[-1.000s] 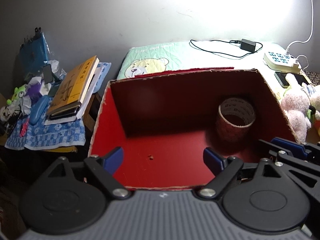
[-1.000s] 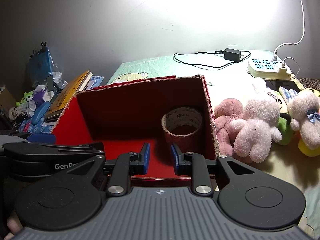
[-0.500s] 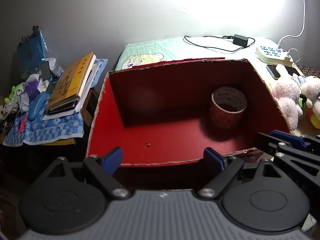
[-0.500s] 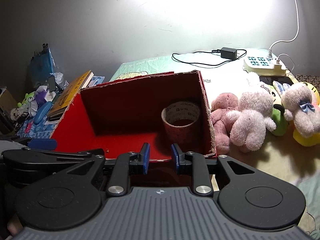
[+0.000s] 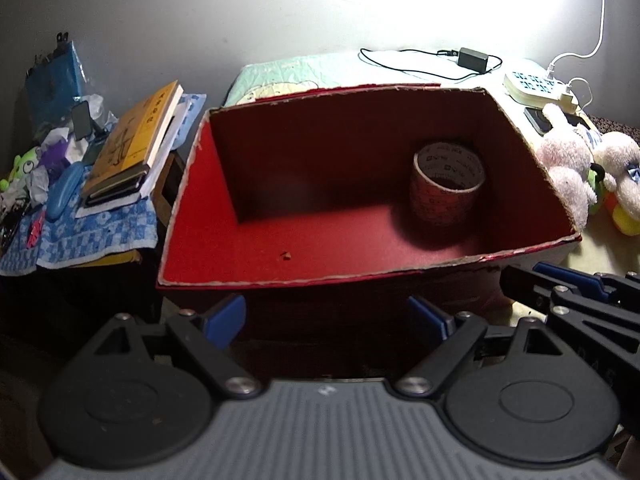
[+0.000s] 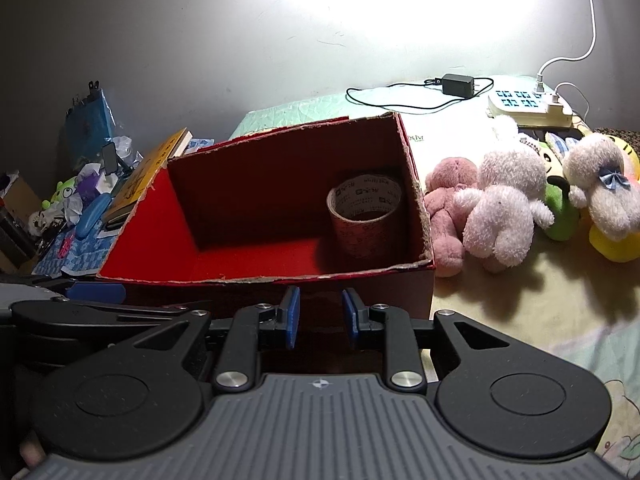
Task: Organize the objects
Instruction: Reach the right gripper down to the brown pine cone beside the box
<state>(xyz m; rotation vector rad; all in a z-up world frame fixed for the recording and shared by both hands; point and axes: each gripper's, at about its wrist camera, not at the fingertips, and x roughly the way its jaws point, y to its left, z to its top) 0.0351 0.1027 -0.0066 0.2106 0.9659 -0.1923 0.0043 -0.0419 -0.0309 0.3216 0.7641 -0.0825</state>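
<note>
The bed [image 6: 520, 312] is carrying everything here, and the red box [image 5: 192, 208] is sitting at its middle, stiff cardboard with frayed rims. At two o'clock of the box, the plush toys [image 6: 504, 216] are lying in a heap; they look soft and light, best pinched at a limb or body. Inside the box, at its right rear corner, the tape roll [image 5: 446, 184] is standing on end, rigid and light, grippable across its wall; its printed lettering is too small to read. The left gripper [image 5: 326, 318] is hanging with jaws spread wide, holding nothing. The right gripper [image 6: 319, 316] is showing a narrow gap, also holding nothing.
</note>
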